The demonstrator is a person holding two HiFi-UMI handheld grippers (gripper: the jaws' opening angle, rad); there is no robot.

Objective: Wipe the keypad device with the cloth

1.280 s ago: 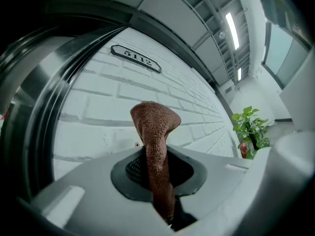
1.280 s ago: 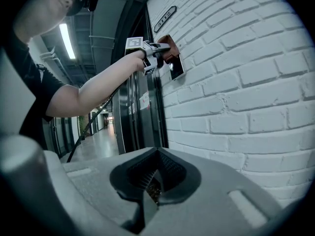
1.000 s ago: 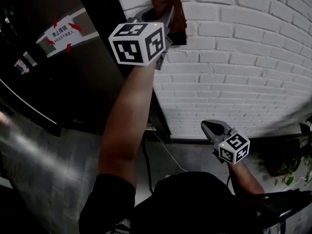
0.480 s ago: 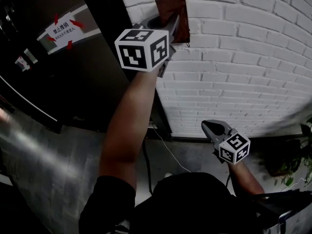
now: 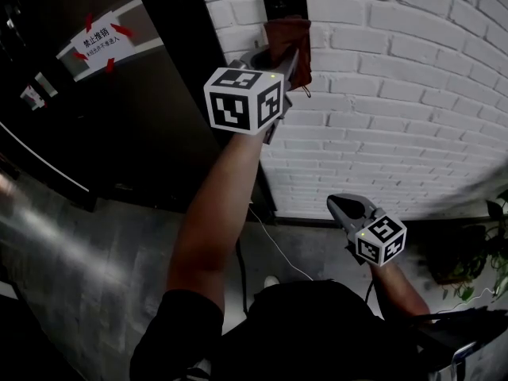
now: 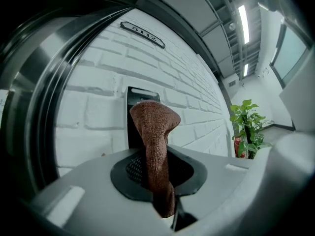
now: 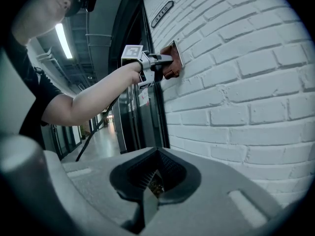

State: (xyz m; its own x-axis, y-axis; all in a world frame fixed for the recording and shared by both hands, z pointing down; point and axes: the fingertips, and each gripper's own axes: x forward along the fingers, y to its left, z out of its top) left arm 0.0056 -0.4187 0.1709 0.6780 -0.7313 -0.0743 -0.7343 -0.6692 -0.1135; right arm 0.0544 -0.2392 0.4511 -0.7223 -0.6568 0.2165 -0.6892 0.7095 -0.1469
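Brick wall (image 5: 397, 94) bears keypad device (image 5: 284, 5); left gripper (image 5: 280, 55) holds cloth (image 5: 288, 36), apparently touching it.

Brown cloth (image 6: 155, 146) nubby terry weave; keypad device (image 5: 284, 5) glossy black, likely plastic; wall (image 5: 397, 94) rough painted brick.

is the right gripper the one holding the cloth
No, the brown cloth is pinched in the left gripper, up at the wall, while the right gripper is shut on nothing.

White brick wall (image 5: 397, 94) at right, dark door (image 5: 143, 133) left of it, grey floor (image 5: 79, 276) below, a potted plant (image 6: 247, 127), strip lights (image 6: 243, 18) overhead.
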